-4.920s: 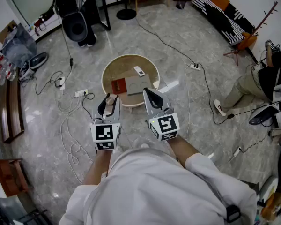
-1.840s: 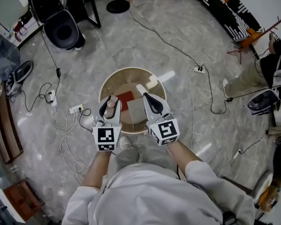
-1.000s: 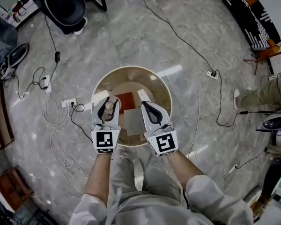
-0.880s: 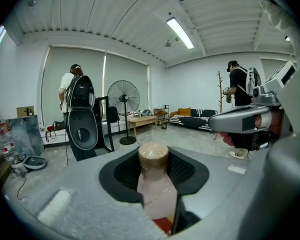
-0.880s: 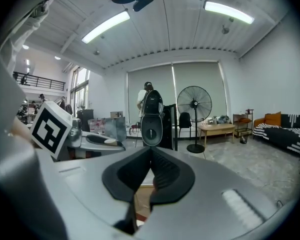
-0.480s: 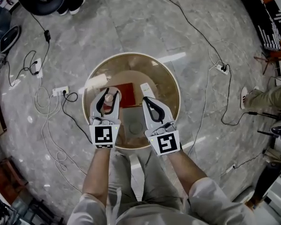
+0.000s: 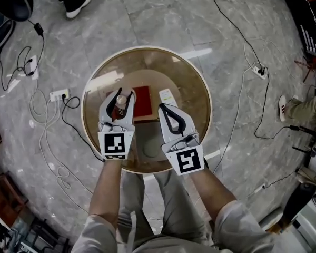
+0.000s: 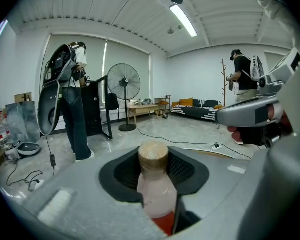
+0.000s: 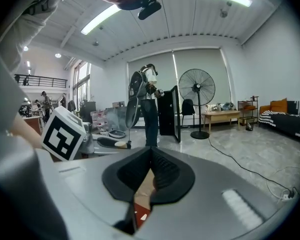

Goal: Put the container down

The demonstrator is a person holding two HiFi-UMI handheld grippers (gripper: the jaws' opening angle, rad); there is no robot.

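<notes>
Pinching a pale-pink bottle (image 8: pixel 152 194), tan-capped, red lower down, in the left gripper (image 7: pixel 118 93). Holding the right gripper (image 9: pixel 151 151) pressed together, empty.

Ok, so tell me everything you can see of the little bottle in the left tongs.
The bottle is small, with a pale, milky pink, see-through body that looks like plastic and a round tan cap under a clear wrap. There is red low down on it, maybe a label. It stands upright, cap on top, pinched on both sides by the dark pads of the left tongs. It is held over the round brown table, near a red flat item; whether its base touches the tabletop cannot be told.
</notes>
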